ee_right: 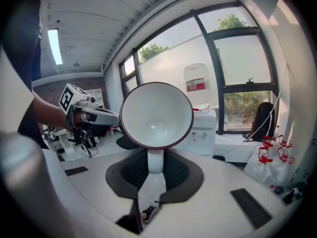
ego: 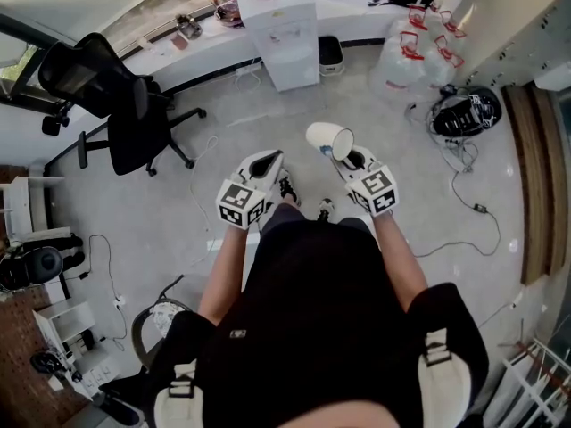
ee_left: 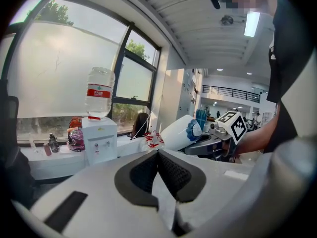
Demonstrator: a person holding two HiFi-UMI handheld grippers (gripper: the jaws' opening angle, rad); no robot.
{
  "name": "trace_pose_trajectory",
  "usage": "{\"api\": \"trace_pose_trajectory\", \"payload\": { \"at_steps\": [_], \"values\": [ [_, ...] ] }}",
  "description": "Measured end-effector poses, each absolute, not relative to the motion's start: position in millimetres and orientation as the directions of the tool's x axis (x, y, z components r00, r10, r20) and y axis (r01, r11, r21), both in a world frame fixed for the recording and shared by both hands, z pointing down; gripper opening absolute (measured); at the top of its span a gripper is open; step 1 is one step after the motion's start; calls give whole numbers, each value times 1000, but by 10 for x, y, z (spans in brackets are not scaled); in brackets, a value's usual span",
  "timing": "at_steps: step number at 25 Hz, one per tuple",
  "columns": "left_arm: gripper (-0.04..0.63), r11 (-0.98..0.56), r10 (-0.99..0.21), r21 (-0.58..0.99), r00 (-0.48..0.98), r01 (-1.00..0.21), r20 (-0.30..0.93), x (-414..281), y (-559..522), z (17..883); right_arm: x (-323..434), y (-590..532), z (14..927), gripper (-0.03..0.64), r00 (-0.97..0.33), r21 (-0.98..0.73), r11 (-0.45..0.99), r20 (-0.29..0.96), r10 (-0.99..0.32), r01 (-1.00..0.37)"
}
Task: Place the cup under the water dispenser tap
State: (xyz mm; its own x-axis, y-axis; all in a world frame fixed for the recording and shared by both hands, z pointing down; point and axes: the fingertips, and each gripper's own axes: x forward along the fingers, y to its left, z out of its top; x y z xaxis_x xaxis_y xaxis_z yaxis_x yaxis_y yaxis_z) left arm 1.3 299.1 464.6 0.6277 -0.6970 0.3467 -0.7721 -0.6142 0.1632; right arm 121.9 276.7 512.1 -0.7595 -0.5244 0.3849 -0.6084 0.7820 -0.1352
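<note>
A white cup (ego: 328, 139) with a dark rim and a blue print lies tilted on its side in the air, mouth toward the camera in the right gripper view (ee_right: 156, 115). My right gripper (ego: 343, 154) is shut on the cup's handle (ee_right: 155, 160). The left gripper view shows the cup (ee_left: 177, 133) off to the right. My left gripper (ego: 272, 160) is beside it at the left, shut with nothing in it (ee_left: 158, 155). The white water dispenser (ego: 284, 29), with a bottle on top (ee_left: 99, 90), stands against the window wall some way ahead (ee_right: 204, 128).
A black office chair (ego: 125, 105) stands at the left. Several clear water bottles (ego: 419, 47) and a dark helmet (ego: 466, 110) lie at the right of the dispenser, with cables on the floor (ego: 468, 203). A small black bin (ego: 330, 53) sits beside the dispenser.
</note>
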Motion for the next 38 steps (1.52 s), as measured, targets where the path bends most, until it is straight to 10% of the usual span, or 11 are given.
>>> {"api": "trace_pose_trajectory", "payload": {
  "at_steps": [38],
  "values": [
    [0, -598, -662, 275, 657, -753, 360, -750, 1621, 4849, 772, 1479, 5264, 41, -686, -160, 712, 475, -552, -684]
  ]
}}
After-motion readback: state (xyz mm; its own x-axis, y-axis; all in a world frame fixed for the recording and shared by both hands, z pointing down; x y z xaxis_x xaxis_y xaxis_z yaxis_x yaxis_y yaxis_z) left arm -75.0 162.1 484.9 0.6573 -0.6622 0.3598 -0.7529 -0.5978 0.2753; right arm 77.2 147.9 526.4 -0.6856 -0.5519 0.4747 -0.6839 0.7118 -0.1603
